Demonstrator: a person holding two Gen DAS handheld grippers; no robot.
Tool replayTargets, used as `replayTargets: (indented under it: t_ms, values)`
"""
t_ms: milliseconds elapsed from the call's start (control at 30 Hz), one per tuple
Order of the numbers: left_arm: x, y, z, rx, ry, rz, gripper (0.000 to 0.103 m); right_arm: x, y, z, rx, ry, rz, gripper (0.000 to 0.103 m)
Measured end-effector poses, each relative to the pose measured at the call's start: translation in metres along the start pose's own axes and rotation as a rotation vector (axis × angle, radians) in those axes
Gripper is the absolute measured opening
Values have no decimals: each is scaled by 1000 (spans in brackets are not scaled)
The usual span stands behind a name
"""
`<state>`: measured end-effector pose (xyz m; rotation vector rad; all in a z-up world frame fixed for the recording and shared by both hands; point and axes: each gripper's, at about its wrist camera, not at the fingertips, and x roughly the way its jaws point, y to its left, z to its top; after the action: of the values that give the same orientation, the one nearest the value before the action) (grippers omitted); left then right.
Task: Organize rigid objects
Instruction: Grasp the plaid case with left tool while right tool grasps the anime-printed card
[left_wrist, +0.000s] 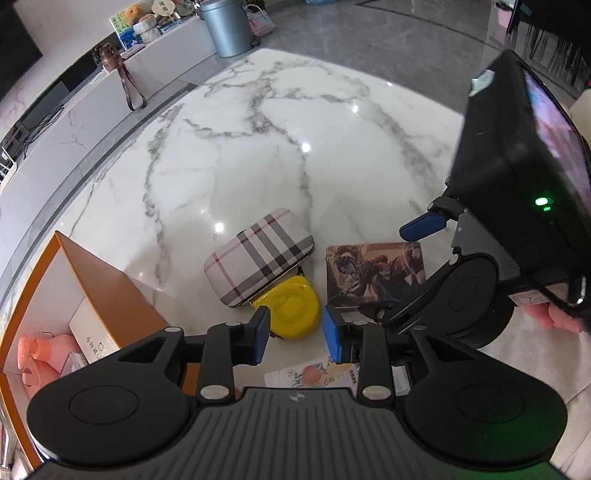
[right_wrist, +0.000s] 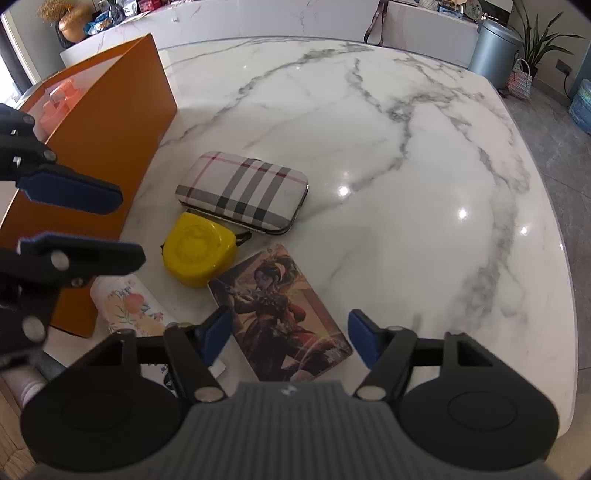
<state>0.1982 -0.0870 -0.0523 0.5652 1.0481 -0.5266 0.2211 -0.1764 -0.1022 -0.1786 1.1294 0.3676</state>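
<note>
A yellow tape measure (left_wrist: 293, 308) (right_wrist: 197, 254) lies on the white marble table (left_wrist: 295, 129) (right_wrist: 369, 129). It sits against a plaid hard case (left_wrist: 258, 254) (right_wrist: 243, 192) and next to a flat illustrated card box (left_wrist: 373, 273) (right_wrist: 280, 310). My left gripper (left_wrist: 296, 334) (right_wrist: 129, 227) hovers just short of the tape measure. Its blue pads are parted and touch nothing. My right gripper (right_wrist: 290, 334) (left_wrist: 400, 266) stands open wide, straddling the near end of the card box without touching it.
An open orange box (left_wrist: 96, 273) (right_wrist: 103, 140) stands at the left with a pink item (left_wrist: 33, 362) and a white carton (left_wrist: 92, 332) inside. A floral packet (left_wrist: 314, 373) (right_wrist: 129, 302) lies near the front. A grey bin (left_wrist: 231, 26) (right_wrist: 495, 48) stands past the table's edge.
</note>
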Motion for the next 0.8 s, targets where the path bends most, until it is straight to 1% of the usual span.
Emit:
replayTargets:
  t_ms: [100, 267, 367, 467, 500, 533, 600, 633, 733, 800]
  values:
    - [1, 0, 3, 9, 3, 1, 39, 9, 2, 3, -14, 43, -11, 77]
    - [6, 1, 7, 31, 10, 5, 44, 8, -3, 2, 12, 32, -12, 73]
    - [14, 4, 11, 52, 20, 13, 48, 10, -17, 8, 100, 17, -35, 72]
    - [22, 8, 18, 82, 11, 13, 56, 13, -34, 14, 190, -14, -92, 71]
    - [24, 9, 20, 94, 5, 8, 58, 13, -38, 16, 207, -24, -94, 70]
    - [27, 10, 23, 112, 1, 0, 60, 14, -41, 17, 220, -34, -86, 69]
    - [34, 12, 29, 155, 3, -13, 66, 15, -47, 18, 244, -44, -59, 67]
    - [38, 12, 32, 181, 9, -17, 67, 16, -49, 18, 253, -44, -48, 65]
    - [50, 13, 39, 253, 34, -39, 73, 17, -51, 19, 265, -50, -28, 65]
    - [58, 15, 44, 283, 51, -62, 80, 16, -51, 18, 264, -58, -19, 64]
